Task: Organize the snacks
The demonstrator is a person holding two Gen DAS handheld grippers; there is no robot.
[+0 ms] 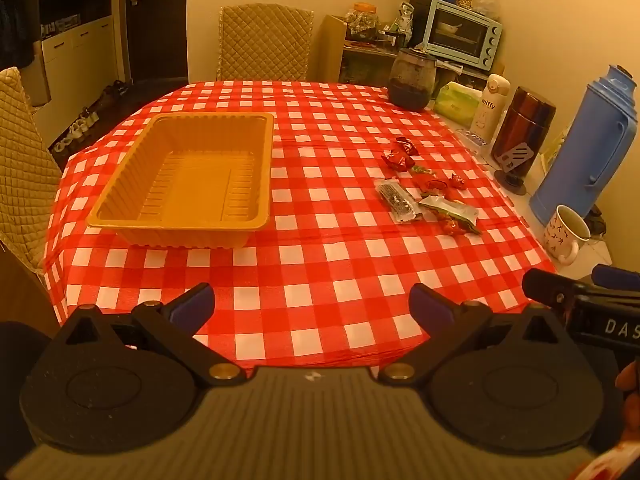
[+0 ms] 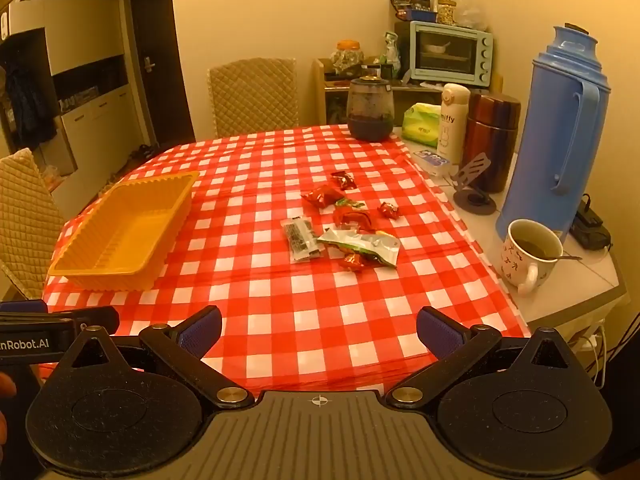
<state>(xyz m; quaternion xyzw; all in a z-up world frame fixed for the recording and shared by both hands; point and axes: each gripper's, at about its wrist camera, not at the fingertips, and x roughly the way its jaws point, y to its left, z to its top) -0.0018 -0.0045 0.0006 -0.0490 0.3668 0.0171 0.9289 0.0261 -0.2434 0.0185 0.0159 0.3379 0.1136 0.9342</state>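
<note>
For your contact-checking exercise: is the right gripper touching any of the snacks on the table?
Apart. The right wrist view shows the right gripper open and empty, with a broad stretch of checked cloth between its fingers and the snacks.

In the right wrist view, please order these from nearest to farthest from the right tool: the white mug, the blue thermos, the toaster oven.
From the right tool:
1. White mug, right, near table edge.
2. Blue thermos, right, behind the mug.
3. Toaster oven, far back, by the wall.

The white bottle [image 2: 452, 120] reads "miffy"; the left gripper's [image 2: 48, 342] body, "nRobot.AI"; the right gripper's [image 1: 608, 326], "DAS".
</note>
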